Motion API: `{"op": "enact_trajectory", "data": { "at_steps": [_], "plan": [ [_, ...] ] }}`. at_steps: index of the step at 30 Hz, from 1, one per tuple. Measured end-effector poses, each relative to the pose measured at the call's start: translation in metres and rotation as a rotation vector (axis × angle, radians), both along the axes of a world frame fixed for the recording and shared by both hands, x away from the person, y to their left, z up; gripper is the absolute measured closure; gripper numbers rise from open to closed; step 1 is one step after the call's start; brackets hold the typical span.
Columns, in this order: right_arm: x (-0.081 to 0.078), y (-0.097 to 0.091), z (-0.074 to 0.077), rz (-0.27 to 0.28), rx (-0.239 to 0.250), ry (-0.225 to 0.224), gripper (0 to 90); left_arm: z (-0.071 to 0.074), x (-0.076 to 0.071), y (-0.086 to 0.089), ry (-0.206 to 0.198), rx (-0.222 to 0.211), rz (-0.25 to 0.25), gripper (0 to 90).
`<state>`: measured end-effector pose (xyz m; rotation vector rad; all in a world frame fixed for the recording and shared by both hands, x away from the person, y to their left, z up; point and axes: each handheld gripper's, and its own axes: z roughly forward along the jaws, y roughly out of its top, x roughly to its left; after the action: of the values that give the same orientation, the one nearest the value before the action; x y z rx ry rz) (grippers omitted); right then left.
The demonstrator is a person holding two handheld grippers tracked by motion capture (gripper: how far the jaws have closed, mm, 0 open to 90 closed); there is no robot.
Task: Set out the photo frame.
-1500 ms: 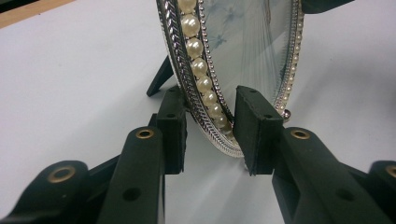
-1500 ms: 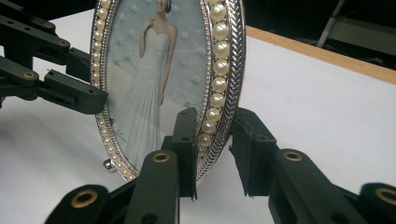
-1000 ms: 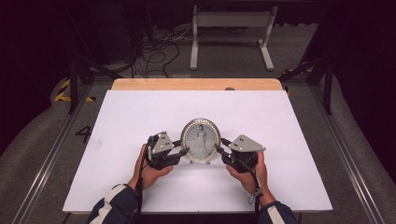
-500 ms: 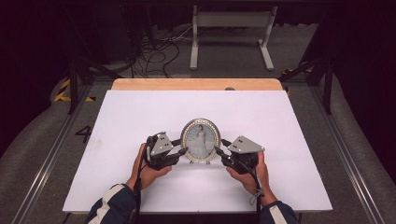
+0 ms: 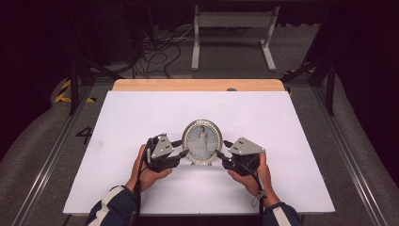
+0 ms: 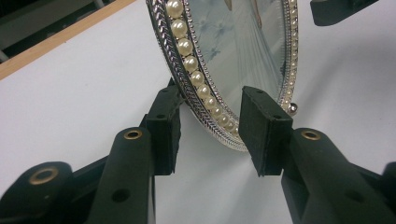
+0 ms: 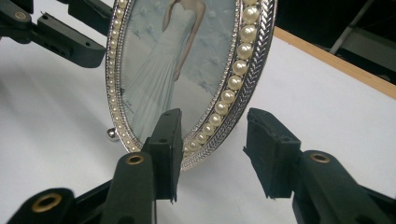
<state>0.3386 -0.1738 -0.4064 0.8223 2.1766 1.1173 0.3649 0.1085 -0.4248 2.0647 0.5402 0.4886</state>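
From the high view, you have an oval picture frame point(image 5: 202, 141) standing upright near the middle of the white tabletop point(image 5: 141, 117), slightly toward your side, with your left gripper point(image 5: 178, 149) at its left edge and your right gripper point(image 5: 222, 149) at its right edge. That view is too far off to show how the jaws sit on the rim.

The left gripper view fills that in: your left gripper point(image 6: 208, 132) has its jaws set wide, one behind the frame point(image 6: 233, 65) and one in front of the glass, straddling the lower rim with a gap on each side. A small round silver foot point(image 6: 292, 108) shows at the frame's bottom there. The right gripper view shows your right gripper point(image 7: 212, 149) the same way, jaws wide and straddling the opposite lower rim of the frame point(image 7: 187, 70), neither pad pressed on it; the tip of your left gripper appears beyond the frame at upper left.

The frame has a braided silver rim and an inner ring of pearl beads point(image 7: 238, 67) around a picture of a figure in a long pale gown.

Against the picture from a second ago, the frame stands in the same spot, and both of your hands sit where they were, close at its sides.
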Motion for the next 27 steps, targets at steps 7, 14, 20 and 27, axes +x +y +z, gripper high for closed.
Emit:
{"op": "enact_trajectory", "data": {
  "at_steps": [7, 14, 20, 27],
  "plan": [
    [-0.001, -0.002, -0.001, 0.005, -0.016, 0.004, 50.7, 0.000, -0.002, 0.002, -0.013, 0.024, -0.003, 55.9],
    [-0.002, -0.006, -0.002, 0.000, -0.038, 0.010, 45.8, 0.000, -0.004, 0.004, -0.015, 0.045, 0.007, 45.8],
    [-0.002, -0.010, -0.004, -0.010, -0.047, 0.011, 40.0, -0.001, -0.007, 0.010, -0.024, 0.050, 0.021, 35.2],
    [-0.003, -0.017, -0.009, -0.039, -0.090, 0.019, 28.5, -0.005, -0.009, 0.020, -0.017, 0.072, 0.044, 26.1]
  ]
}}
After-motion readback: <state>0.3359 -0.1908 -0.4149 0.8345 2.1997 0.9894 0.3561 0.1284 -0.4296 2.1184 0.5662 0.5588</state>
